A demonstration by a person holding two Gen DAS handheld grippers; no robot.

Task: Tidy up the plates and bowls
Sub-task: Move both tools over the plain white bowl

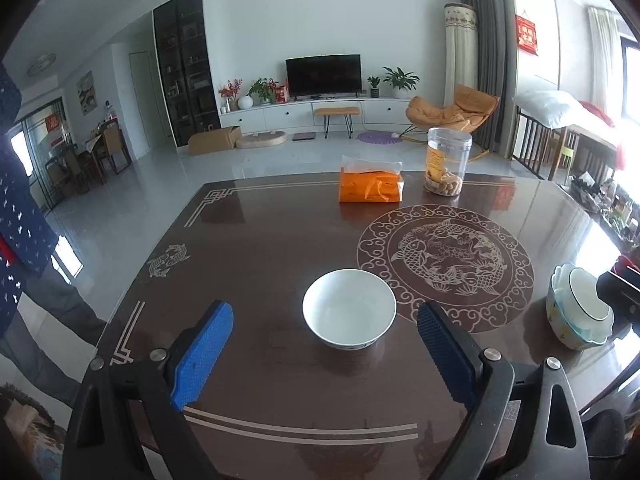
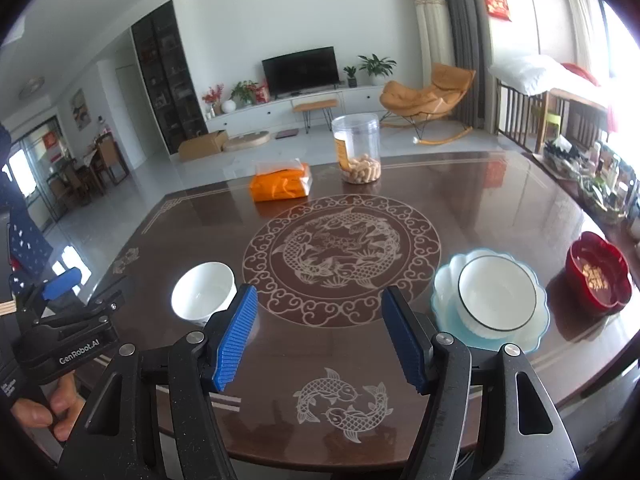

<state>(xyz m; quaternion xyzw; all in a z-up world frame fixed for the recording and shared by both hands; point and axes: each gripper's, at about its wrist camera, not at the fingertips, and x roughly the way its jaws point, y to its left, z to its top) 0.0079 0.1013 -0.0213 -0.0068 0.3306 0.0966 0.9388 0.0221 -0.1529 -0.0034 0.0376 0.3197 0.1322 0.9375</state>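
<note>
Both grippers hang above the near edge of the table [image 2: 500,200], and neither holds anything. The left gripper [image 1: 324,354] has its blue pads spread wide, nothing between them but dark tabletop, and the white bowl [image 1: 349,308] sits just beyond its tips, upright and alone. The right gripper [image 2: 320,336] is parted too, a little less wide, jaws bare over the fish pattern.

Off to the right stands the stack [image 2: 490,300]: a black-rimmed bowl nested in a pale blue scalloped dish (from the left view it looks as if more pieces sit beneath, though I can't count them). A red dish [image 2: 598,272] with some scraps in it sits further right, apart from the stack.

So this reads as the gap between placements: one bowl loose, one pile built. Next, I'd judge, the left gripper goes for that lone bowl. It calls for dropping a pad inside the rim and one outside, pinching the wall, then carrying it across to the stack.
</note>
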